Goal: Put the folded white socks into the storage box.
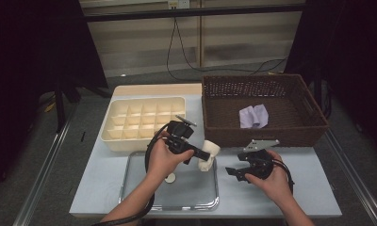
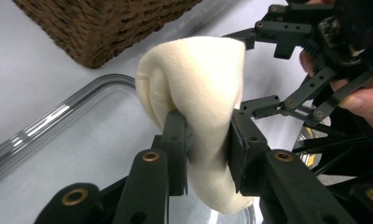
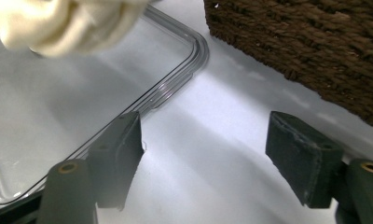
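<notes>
The left gripper has its jaws clamped on a cream sock, pinched at mid-length, with the bunched end bulging beyond the pads and the other end drooping between the arms. It looks light, soft and limp, likely to sag and swing, so a hold near the middle or on a thick fold should keep it. The right gripper has its jaws wide apart over bare desk, nothing between them. The high view places the sock above the clear tray, near the basket holding a pale cloth, with a divided box behind; the left gripper view alone shows the weave and the pads biting in.
</notes>
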`<state>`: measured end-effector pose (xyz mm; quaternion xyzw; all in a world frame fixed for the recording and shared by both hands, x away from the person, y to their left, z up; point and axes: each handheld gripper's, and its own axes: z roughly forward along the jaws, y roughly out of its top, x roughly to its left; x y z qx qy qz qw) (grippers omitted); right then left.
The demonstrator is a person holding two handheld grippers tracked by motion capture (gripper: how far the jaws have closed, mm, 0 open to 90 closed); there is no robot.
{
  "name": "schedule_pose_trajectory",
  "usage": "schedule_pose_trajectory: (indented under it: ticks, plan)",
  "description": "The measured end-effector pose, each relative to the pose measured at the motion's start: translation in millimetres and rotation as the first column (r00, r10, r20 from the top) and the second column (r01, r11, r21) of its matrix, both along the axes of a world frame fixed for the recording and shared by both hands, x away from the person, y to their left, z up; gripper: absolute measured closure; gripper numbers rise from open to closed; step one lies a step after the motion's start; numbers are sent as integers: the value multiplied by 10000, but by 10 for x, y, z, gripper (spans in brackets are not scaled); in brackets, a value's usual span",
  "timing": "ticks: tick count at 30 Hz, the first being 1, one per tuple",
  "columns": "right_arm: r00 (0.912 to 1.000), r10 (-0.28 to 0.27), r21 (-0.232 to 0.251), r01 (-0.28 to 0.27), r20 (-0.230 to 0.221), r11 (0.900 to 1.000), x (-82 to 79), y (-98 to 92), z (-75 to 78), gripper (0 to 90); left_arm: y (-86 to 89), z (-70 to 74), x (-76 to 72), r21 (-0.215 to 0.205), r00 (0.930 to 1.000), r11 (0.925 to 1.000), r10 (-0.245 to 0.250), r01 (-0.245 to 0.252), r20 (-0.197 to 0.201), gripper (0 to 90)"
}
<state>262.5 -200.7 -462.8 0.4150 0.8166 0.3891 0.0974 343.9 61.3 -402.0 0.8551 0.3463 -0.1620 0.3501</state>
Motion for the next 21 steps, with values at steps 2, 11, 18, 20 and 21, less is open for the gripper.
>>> schedule_pose_trajectory:
  ticks: [2,11,18,20,21]
  plan:
    - [10000,-32,-51,32,-18,10000,3,3,1,252,30,32,14,-14,9999,10000,16,-16,-101,706]
    - [9999,109,-92,-110,-104,9999,9,26,-12,217,216,167,107,137,9998,9997,203,-202,-89,704]
    - [10000,66,-138,-67,-73,9999,13,32,-10,176,395,269,229,151,9986,9984,537,-537,-6,703]
    - [10000,23,-140,-23,-30,9999,12,32,-7,165,427,288,253,197,9981,9980,607,-608,42,703]
    - [10000,23,-140,-23,-30,9999,12,32,-7,165,439,296,260,124,9973,9973,729,-729,-32,703]
